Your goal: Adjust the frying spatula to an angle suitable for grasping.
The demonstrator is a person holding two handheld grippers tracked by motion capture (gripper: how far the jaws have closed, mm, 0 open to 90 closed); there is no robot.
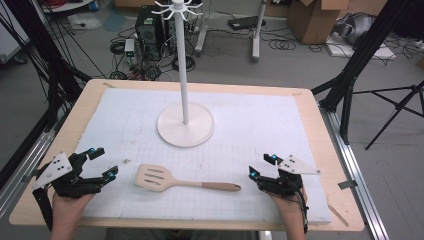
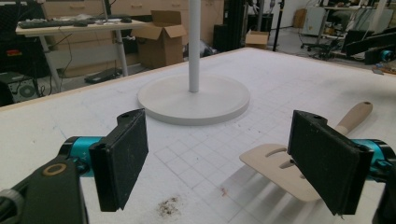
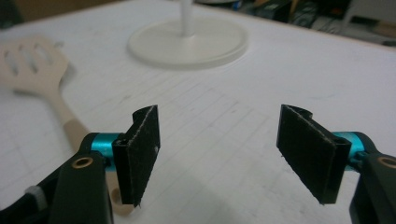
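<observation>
A beige slotted spatula point(image 1: 165, 180) with a wooden handle lies flat on the white mat, blade to the left and handle to the right. My left gripper point(image 1: 104, 162) rests just left of the blade, open and holding nothing. In the left gripper view the spatula point(image 2: 275, 163) lies beyond the right jaw of the left gripper point(image 2: 219, 158). My right gripper point(image 1: 262, 165) sits just right of the handle's end, open and apart from it. In the right gripper view the right gripper point(image 3: 217, 149) has bare mat between its jaws, and the spatula point(image 3: 32, 65) runs off to the left.
A white hook stand point(image 1: 181, 60) rises from a round base point(image 1: 186, 131) at the middle of the mat, behind the spatula. The white gridded mat point(image 1: 250, 115) covers a wooden table point(image 1: 325, 145). Black frame legs, cables and boxes surround the table.
</observation>
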